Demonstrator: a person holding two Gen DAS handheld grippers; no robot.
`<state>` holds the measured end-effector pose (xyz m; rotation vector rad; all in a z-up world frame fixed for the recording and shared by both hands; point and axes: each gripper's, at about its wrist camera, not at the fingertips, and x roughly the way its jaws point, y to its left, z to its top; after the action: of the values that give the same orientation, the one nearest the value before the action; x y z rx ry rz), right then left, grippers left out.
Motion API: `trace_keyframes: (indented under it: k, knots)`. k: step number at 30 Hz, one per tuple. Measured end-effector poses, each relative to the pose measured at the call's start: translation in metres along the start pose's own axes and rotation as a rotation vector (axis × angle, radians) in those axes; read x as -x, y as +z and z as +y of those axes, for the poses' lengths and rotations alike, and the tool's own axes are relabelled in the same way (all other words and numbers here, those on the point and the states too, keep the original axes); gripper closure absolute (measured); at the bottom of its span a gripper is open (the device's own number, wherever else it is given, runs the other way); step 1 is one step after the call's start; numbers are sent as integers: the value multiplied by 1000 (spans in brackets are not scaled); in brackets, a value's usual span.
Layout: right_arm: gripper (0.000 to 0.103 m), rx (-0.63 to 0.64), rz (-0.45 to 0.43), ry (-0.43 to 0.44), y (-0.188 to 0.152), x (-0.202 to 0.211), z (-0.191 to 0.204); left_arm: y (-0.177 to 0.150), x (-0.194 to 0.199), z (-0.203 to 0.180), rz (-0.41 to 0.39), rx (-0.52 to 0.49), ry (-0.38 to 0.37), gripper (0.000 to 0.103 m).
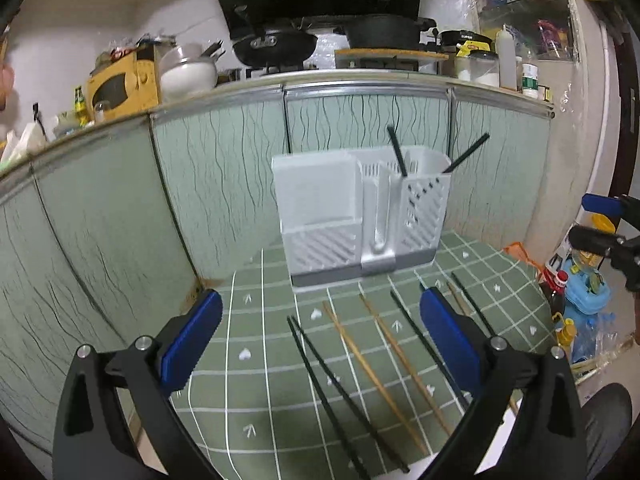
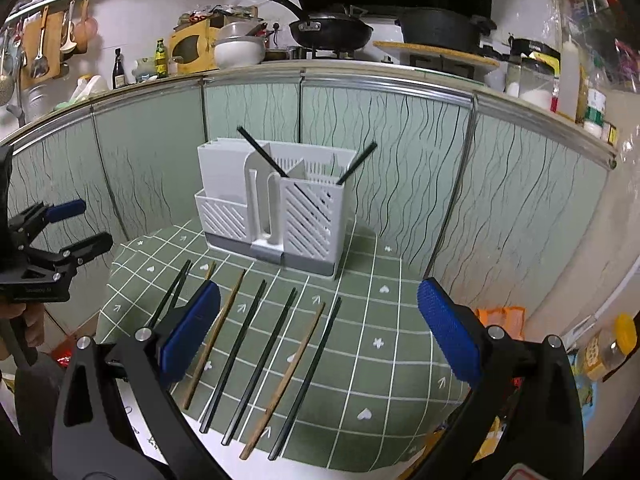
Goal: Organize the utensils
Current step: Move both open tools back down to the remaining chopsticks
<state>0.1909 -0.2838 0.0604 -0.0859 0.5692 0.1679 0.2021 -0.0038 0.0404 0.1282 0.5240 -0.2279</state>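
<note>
Right wrist view, nearest first: right gripper [image 2: 318,330] spread wide and empty, poised above the near edge of the bench [image 2: 400,360], likely ready for a pick. Just beyond, loose chopsticks laid side by side, pointing toward the far edge — black ones [image 2: 262,364] mixed with wooden ones [image 2: 286,380], easy to take singly. Farther back, near the far edge, white utensil holder [image 2: 276,216], two black chopsticks [image 2: 262,156] already leaning in its right compartment. Left wrist view: left gripper [image 1: 320,336] likewise open, holding nothing, over the same row. Seemingly early in the job, most sticks not yet stowed.
</note>
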Motion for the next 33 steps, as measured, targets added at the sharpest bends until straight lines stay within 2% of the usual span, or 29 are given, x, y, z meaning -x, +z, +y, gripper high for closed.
trace_keyframes:
  k: [9,14,18,24,33]
  knots:
    - [8,-17,-14,-16,-28,-4,-2,-39,1,15,-11,50,25,7]
    - [8,-14,-2,-31,-43,-12,2,-59,-3,17,15,49,50,7]
    - [8,-27,11,-26,-57,-19,2,-76,-7,15,37,41,50,7]
    - [8,-46,29,-24,-80,-29,1,-100,-12,16,53,82,34,7]
    - [14,-47,52,-78,-113,-43,3,-127,-23,9,99,83,56,7]
